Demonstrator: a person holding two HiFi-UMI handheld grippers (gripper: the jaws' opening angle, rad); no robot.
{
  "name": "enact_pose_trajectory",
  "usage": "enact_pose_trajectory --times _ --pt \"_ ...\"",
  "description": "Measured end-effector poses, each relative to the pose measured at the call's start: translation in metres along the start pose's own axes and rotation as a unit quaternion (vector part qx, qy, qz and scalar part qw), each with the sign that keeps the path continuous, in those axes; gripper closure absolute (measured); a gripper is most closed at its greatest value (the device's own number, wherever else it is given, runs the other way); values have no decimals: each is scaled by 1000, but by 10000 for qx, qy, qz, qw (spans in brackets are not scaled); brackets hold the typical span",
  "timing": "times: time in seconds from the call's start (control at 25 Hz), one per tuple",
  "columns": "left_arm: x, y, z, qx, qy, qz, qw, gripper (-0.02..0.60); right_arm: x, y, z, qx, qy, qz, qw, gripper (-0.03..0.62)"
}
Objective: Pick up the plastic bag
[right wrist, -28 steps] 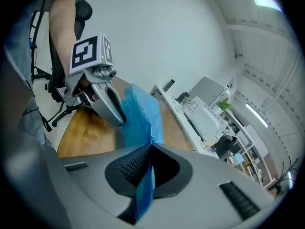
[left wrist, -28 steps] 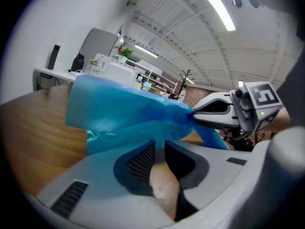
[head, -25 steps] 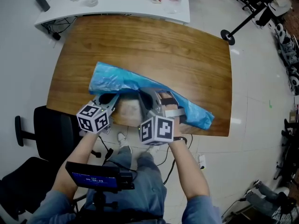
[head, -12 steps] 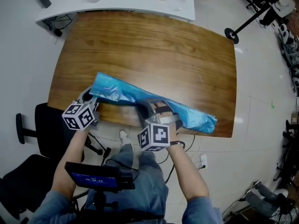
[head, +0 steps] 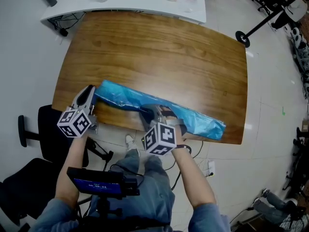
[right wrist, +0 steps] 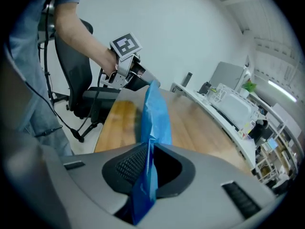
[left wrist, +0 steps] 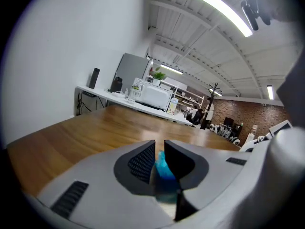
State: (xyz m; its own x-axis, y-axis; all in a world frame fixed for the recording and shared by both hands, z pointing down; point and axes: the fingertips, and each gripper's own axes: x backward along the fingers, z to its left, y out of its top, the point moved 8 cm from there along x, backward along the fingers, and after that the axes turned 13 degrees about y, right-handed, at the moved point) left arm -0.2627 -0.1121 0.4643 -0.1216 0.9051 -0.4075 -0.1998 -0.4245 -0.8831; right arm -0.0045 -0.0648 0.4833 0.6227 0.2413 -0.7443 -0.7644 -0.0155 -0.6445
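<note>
A long blue plastic bag lies stretched along the front edge of the wooden table. My left gripper is at the bag's left end, its jaws close together with a bunch of blue film pinched between them. My right gripper is at the bag's middle near the table's front edge. Its jaws are opening, though the bag's edge still stands upright between the pads, pressed at the tips. From the right gripper view the film runs taut to the left gripper.
A white desk with small items stands behind the table. A black office chair sits at the front left, beside my left arm. A round stand base is on the floor at the right. A microwave shows far off.
My left gripper has moved left and outward, drawing the bag from a loose heap into a long flat strip. The right gripper has stayed near the middle of the front edge.
</note>
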Motion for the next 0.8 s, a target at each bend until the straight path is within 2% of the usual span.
enact_pose_trajectory --times 0.08,0.2,0.28,0.56,0.72,0.8 --pt "2 6 2 -3 42 -87 10000 507 0 1 -1 -174 52 -111 9998 502" --pt "6 12 1 -33 41 -160 9999 507 -1 3 1 -334 174 -207 9991 499" --pt "8 15 -1 -45 20 -189 9998 507 1 5 2 -473 252 -319 9981 441" --pt "6 8 -27 -177 -276 -94 9994 507 12 8 1 -474 -56 -478 9977 441" --pt "1 -3 -61 -410 -725 126 9964 510 23 4 -4 -673 -327 -620 9953 446" --pt "0 -12 -82 -655 -1025 308 9921 530 27 -3 -7 -845 -472 -557 9937 493"
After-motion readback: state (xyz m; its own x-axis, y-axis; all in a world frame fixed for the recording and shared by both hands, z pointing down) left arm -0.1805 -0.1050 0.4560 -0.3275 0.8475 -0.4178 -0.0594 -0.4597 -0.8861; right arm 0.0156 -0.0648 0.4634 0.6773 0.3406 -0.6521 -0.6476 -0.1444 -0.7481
